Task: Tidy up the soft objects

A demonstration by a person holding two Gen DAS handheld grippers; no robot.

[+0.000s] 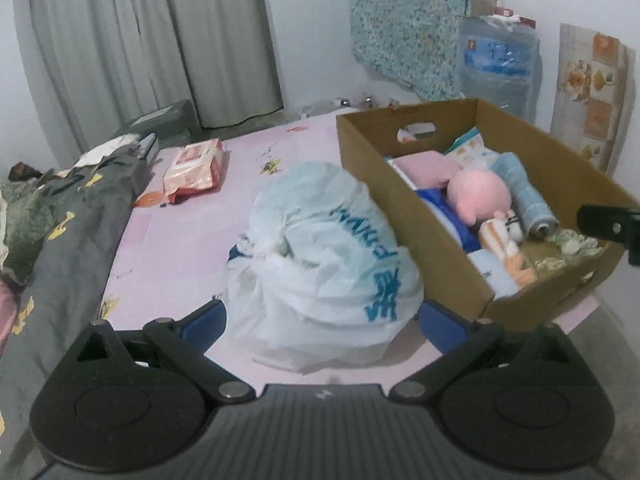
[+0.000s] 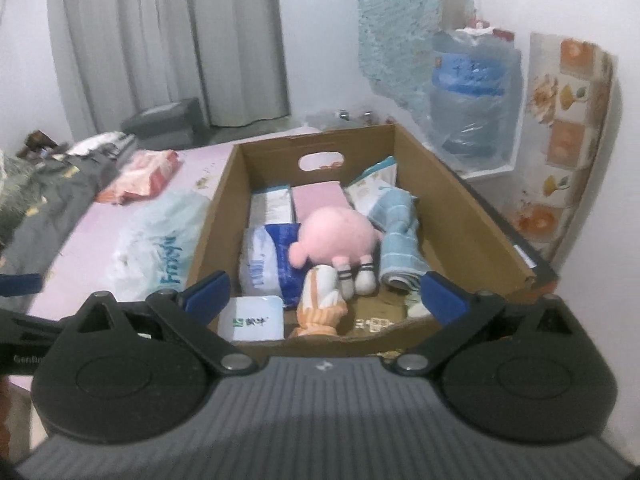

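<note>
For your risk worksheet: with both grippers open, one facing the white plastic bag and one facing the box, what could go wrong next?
1. The white plastic bag is loose and crinkled; the left gripper may pinch only film.
2. The cardboard box looks crowded, so the bag may not fit.
3. The box sits near the bed's edge and could get pushed off.

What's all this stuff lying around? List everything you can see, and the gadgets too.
cardboard box: one, brown, on the bed's right side
plush toy: one, pink, lying in the box
rolled towel: one, light blue, in the box right of the toy
tissue pack: one, blue and white, in the box left of the toy
plastic bag: one, white with blue print, on the bed left of the box
wipes pack: one, red and white, farther back on the bed
bed sheet: one, pink
water jug: one, blue, by the wall
curtain: one, grey
left gripper: open, astride the bag
right gripper: open, over the box
</note>
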